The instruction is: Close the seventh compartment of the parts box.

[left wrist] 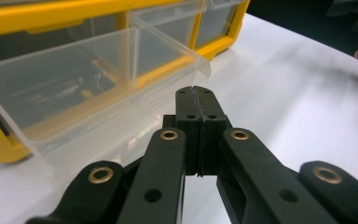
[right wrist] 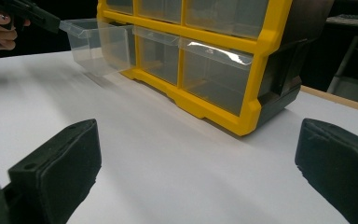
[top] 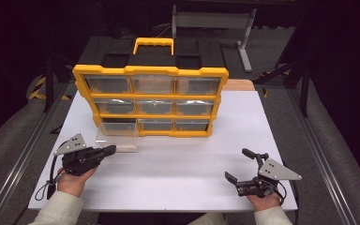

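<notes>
Held low at the near left of the white table (top: 178,178), the left gripper (top: 108,150) is seen with its jaws pressed flat together; in the left gripper view the two pads meet with nothing visible between them, their tips just beside or touching the front lip of a clear drawer (left wrist: 98,93). Whether that lip is pinched cannot be told. At the near right, the right gripper (top: 240,165) is held released, its jaws spread wide over bare tabletop and well apart from everything.

Farther on, the clear drawer (top: 117,136) is found pulled partway out of the bottom-left slot of a yellow organiser (top: 152,70), which stands upright across the middle of the table with a handle (top: 153,44) on top. The other drawers appear seated in their slots.

As a judgement, the drawer is expected to be light, thin-walled and stiff but slippery, and liable to crack or flex if squeezed hard. Its projecting front lip is judged the best place to be gripped, with the pull kept straight along the slot
</notes>
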The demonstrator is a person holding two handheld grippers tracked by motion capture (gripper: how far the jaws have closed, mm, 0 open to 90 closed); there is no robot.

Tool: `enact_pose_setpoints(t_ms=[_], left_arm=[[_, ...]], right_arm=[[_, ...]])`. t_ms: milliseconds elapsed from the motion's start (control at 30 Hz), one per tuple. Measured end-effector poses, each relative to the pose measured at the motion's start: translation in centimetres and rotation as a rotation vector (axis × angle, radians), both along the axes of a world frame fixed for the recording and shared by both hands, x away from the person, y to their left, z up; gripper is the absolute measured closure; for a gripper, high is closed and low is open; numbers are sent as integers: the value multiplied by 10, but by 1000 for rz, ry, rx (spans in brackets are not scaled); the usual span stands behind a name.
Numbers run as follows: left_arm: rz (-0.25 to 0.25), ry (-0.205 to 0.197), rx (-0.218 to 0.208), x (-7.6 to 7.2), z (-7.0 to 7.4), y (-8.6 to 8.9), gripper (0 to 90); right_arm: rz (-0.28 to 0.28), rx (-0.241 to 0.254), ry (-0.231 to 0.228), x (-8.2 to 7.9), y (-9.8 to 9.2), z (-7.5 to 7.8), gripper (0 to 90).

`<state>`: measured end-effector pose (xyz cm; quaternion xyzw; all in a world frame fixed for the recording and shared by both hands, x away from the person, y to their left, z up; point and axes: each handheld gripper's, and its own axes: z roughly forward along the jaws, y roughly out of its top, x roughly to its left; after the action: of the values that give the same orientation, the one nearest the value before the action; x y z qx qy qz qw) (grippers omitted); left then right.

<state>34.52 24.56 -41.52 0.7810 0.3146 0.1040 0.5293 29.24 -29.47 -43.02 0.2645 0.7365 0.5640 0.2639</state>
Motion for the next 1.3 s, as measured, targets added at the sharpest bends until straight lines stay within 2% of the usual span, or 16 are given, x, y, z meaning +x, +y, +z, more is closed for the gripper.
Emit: enact_pose_setpoints(t_ms=[200,633,733,833,933,1300], left_arm=[[-26,72,22,5,-9,-2,893],[-14,125,70,11,-16,-2,893],[-4,130,100,13,-18,-3,893],[3,140,98,14,-19,-3,893],[2,133,95,15,-18,-3,893],[48,113,79,23,-18,-1,893]], right_arm=[[2,2,2,0,0,0,10],[5,3,9,0,0,-1,11],[5,-1,8,1,0,-1,11],[5,-2,7,1,0,-1,11],[4,-2,9,1,0,-1,11],[10,1,15,1,1,-1,12]])
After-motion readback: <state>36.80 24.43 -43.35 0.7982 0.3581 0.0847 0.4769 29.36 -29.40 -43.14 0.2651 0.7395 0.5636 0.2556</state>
